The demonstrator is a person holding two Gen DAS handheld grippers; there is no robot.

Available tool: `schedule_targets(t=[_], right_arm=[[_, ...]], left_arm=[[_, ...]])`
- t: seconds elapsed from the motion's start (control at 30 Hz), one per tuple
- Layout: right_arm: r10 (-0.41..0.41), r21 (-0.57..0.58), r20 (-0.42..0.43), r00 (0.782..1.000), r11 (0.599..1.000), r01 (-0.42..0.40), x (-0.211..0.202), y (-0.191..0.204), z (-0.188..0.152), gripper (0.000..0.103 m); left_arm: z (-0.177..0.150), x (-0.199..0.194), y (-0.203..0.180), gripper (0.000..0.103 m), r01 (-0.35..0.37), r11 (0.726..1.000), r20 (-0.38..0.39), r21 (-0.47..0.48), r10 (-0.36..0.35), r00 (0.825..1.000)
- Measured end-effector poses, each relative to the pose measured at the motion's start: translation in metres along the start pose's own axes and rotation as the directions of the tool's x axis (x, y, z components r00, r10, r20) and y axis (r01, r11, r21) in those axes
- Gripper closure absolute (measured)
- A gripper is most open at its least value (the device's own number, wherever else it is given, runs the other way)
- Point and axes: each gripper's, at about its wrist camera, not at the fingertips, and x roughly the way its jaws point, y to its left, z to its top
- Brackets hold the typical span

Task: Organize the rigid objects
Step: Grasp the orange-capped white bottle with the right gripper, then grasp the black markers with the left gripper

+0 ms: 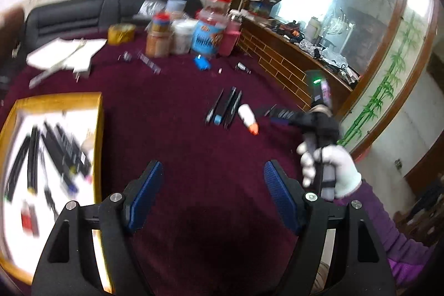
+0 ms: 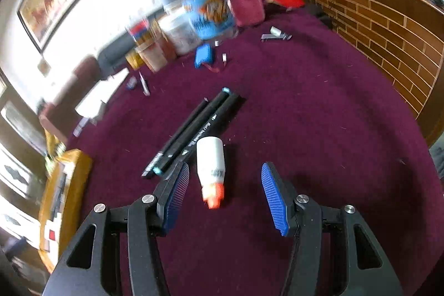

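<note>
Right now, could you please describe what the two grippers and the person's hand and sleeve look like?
Both the left gripper and the right gripper have black angular frames, silver bolts and ribbed blue pads. The hand wears a white knit glove above a purple sleeve.

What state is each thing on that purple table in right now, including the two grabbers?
left gripper: open, nothing between its pads
right gripper: open, the white bottle lies between its pads, untouched
white bottle: lying on its side, orange cap on
black markers: lying side by side, capped
yellow tray: already holds several pens
jars: upright at the far edge, lids on
</note>
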Motion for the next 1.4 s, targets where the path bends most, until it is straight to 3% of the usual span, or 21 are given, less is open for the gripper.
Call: schedule_targets(t=[0.13, 0.2, 0.43, 0.6, 0.7, 0.77, 0.8, 0.83, 0.87, 0.93, 1.0, 1.27, 1.4], right_arm=[[-0.101, -0.146, -0.065, 0.993, 0.985, 0.091, 0.031, 0.026, -0.004, 0.055], [-0.117, -0.167, -0.052, 0.992, 0.980, 0.107, 0.036, 0.026, -0.008, 0.079], [-0.045, -0.032, 0.048, 0.998, 0.998, 0.047, 0.020, -0.012, -0.005, 0.079], [-0.006, 0.047, 0.025, 1.000, 0.999, 0.005, 0.025, -0.030, 0.001, 0.079], [-0.021, 0.029, 0.027, 0.999, 0.999, 0.020, 0.025, -0.027, 0.000, 0.078], [-0.057, 0.031, 0.034, 0.998, 0.998, 0.055, 0.025, -0.030, 0.001, 0.078], [-0.037, 0.049, 0.033, 0.999, 0.998, 0.035, 0.026, -0.033, 0.002, 0.078], [-0.030, 0.057, 0.034, 0.999, 0.998, 0.028, 0.026, -0.034, 0.002, 0.078], [-0.030, 0.056, 0.035, 0.999, 0.998, 0.029, 0.026, -0.034, 0.002, 0.078], [-0.046, 0.039, 0.036, 0.998, 0.998, 0.044, 0.026, -0.031, 0.001, 0.078], [-0.054, 0.030, 0.038, 0.998, 0.998, 0.053, 0.026, -0.029, 0.001, 0.078], [-0.058, 0.026, 0.041, 0.997, 0.998, 0.057, 0.026, -0.029, 0.000, 0.078], [-0.070, 0.015, 0.045, 0.997, 0.997, 0.069, 0.025, -0.026, -0.001, 0.078]], left_arm=[[0.022, 0.034, -0.013, 0.028, -0.067, 0.995, 0.000, 0.075, 0.067, 0.998], [0.029, 0.060, -0.017, 0.028, -0.084, 0.993, -0.037, 0.085, 0.087, 0.995], [0.045, 0.154, -0.032, 0.028, -0.068, 0.989, -0.142, 0.129, 0.086, 0.986], [0.067, 0.224, -0.042, 0.028, -0.073, 0.980, -0.173, 0.187, 0.106, 0.979], [0.074, 0.260, -0.053, 0.030, -0.030, 0.970, -0.213, 0.241, 0.083, 0.973], [0.076, 0.276, -0.055, 0.030, -0.063, 0.961, -0.204, 0.270, 0.121, 0.971], [0.075, 0.281, -0.052, 0.038, -0.072, 0.961, -0.220, 0.267, 0.134, 0.966], [0.072, 0.281, -0.048, 0.046, -0.083, 0.962, -0.213, 0.260, 0.141, 0.967], [0.069, 0.276, -0.048, 0.062, -0.090, 0.960, -0.196, 0.265, 0.145, 0.970], [0.065, 0.264, -0.043, 0.069, -0.076, 0.963, -0.200, 0.258, 0.130, 0.971], [0.057, 0.248, -0.032, 0.082, -0.072, 0.972, -0.210, 0.224, 0.120, 0.970], [0.007, 0.172, -0.002, 0.081, -0.073, 0.992, -0.234, 0.106, 0.096, 0.968], [-0.002, 0.147, 0.009, 0.074, -0.059, 0.997, -0.196, 0.051, 0.068, 0.978]])
